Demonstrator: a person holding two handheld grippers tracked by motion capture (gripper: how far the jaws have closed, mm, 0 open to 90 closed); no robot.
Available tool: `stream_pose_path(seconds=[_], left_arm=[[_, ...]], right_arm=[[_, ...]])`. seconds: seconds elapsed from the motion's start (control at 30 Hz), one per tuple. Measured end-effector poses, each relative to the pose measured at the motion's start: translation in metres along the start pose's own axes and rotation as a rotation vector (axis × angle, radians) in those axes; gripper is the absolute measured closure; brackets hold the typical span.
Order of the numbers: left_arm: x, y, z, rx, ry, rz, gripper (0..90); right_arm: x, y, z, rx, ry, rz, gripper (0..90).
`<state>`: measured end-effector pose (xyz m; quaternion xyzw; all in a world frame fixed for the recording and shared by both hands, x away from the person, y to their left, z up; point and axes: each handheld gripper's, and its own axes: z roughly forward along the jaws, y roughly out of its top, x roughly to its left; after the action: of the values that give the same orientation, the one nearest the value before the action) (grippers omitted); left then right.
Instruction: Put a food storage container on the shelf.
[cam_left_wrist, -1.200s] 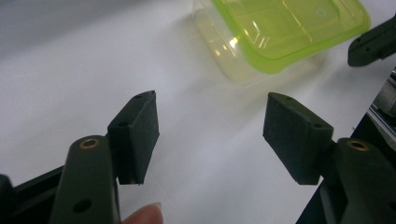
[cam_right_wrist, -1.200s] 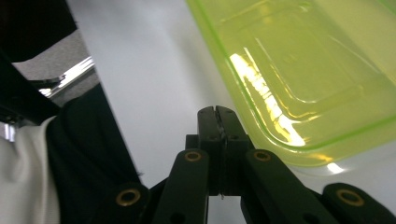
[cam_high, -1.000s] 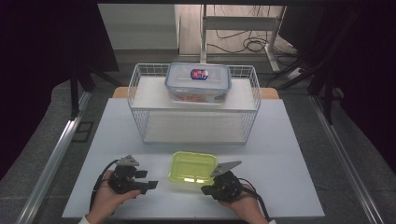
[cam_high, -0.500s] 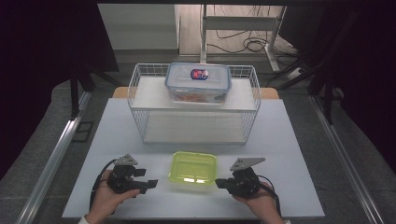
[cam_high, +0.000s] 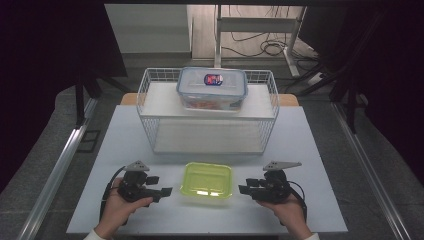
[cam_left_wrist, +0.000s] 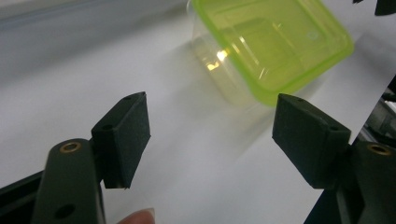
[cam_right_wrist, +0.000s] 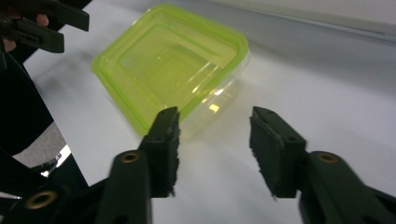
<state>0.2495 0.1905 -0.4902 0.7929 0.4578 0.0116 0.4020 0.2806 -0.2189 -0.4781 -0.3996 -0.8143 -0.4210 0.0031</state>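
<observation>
- The right gripper (cam_high: 243, 189) sits just right of the green-lidded container (cam_high: 208, 180), apart from it. Its jaws have just been opening and stand partly apart with nothing between them.
- The left gripper (cam_high: 166, 191) faces the container from the other side, jaws spread wide and empty, also clear of the lid.
- The container rests on the white table (cam_high: 320, 150) near the front edge, between the two grippers and in front of the wire basket (cam_high: 150, 107), which carries a clear box (cam_high: 212, 89) on its top shelf.
- Risk, as a judgement: the container looks light and empty, so a push from one side alone would likely slide it across the smooth table instead of seating it in the jaws.
- Closing on the lid's rim rather than the body could pop the lid off or tip the tub.
- Against the earlier frames, the right gripper has drawn back from the container's right edge, where it was close against it with its jaws shut; the left gripper has barely shifted, and the container lies where it was.
</observation>
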Motion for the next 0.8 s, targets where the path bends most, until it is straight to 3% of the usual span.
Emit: stream_pose_path(seconds=[0.13, 0.5, 0.63, 0.8], left_arm=[[-0.001, 0.009, 0.004, -0.018, 0.001, -0.020, 24.6], [0.001, 0.030, 0.028, 0.014, -0.042, -0.033, 26.3], [0.002, 0.036, 0.036, 0.022, -0.074, -0.063, 30.5], [0.003, 0.037, 0.042, 0.036, -0.077, -0.067, 31.5]], right_arm=[[0.002, 0.005, 0.004, -0.011, 0.009, 0.021, 45.9], [0.004, 0.019, 0.019, -0.020, 0.038, 0.074, 43.6], [0.007, 0.024, 0.026, -0.020, 0.025, 0.073, 46.1], [0.005, 0.025, 0.033, -0.002, 0.003, 0.090, 48.0]])
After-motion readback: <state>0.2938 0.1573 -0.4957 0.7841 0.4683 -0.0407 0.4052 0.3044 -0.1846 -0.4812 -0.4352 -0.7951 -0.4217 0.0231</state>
